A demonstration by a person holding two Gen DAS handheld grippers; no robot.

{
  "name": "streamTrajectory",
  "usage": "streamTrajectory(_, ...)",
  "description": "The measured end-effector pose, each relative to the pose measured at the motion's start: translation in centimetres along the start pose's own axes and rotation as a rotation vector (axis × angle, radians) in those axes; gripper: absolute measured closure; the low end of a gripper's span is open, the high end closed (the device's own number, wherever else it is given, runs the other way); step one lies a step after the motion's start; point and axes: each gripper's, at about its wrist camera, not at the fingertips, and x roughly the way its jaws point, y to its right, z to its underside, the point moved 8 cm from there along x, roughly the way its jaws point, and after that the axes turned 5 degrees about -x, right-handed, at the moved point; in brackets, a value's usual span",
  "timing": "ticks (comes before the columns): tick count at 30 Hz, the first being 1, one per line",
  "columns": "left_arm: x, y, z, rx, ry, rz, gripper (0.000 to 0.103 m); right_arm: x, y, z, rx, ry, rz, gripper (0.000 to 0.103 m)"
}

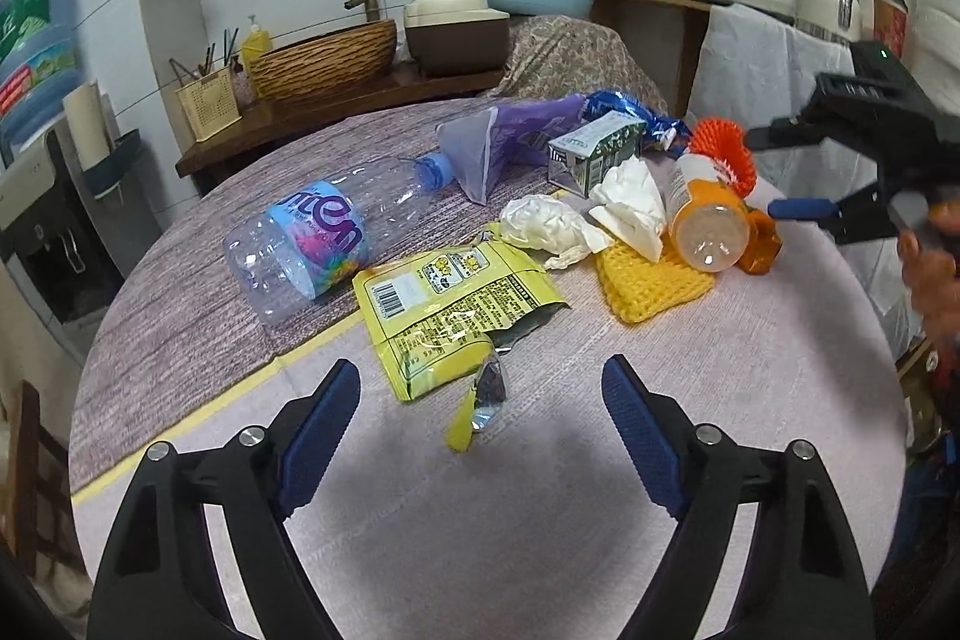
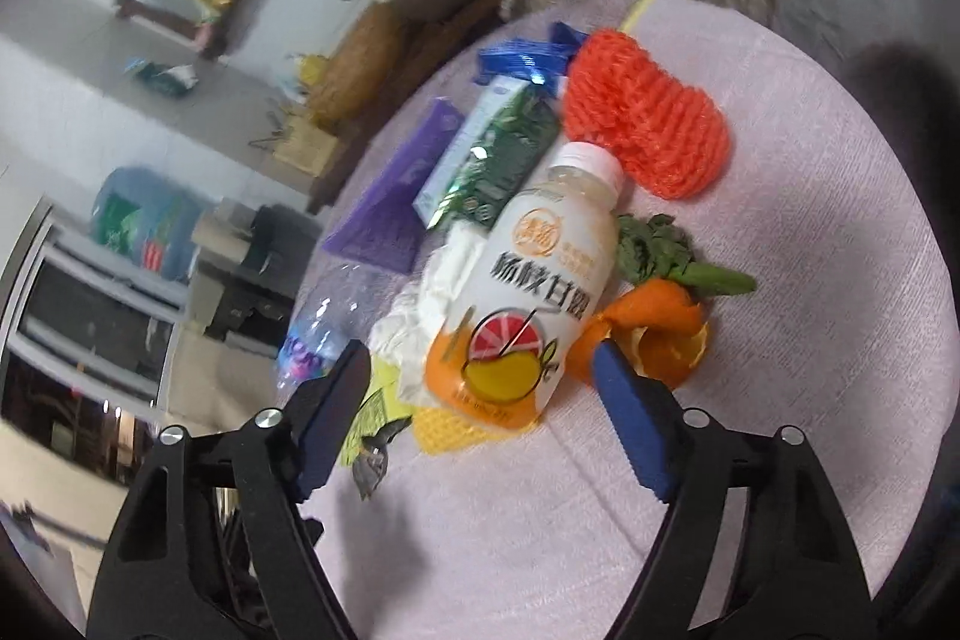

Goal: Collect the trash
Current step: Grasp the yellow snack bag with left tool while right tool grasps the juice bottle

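With both grippers gaping and empty, the left gripper (image 1: 480, 394) frames the yellow snack wrapper (image 1: 456, 310), while the right gripper (image 2: 480, 370) lines up on the juice bottle (image 2: 528, 292) mid-table.

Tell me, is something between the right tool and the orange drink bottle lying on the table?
Nothing visible blocks it. The right tool is open, and the drink bottle lies straight ahead, its base toward the fingers. Orange peel lies close beside it.
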Motion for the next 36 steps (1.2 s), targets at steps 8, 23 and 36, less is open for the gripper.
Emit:
streamTrajectory(8,2.3,-0.2,-0.6,0.105,-0.038,-0.035,0.028,3.5,1.0,-1.2,0.049,-0.095,0.118,0.031)
streamTrajectory(23,8.2,0.2,-0.6,0.240,-0.182,-0.092,0.038,5.8,2.1,-1.3,0.065,-0.131,0.126,0.039)
streamTrajectory(36,6.4,-1.4,1.8,0.027,-0.211,-0.065,0.080,4.7,-0.7,-0.5,-0.135,-0.061,0.158,0.041)
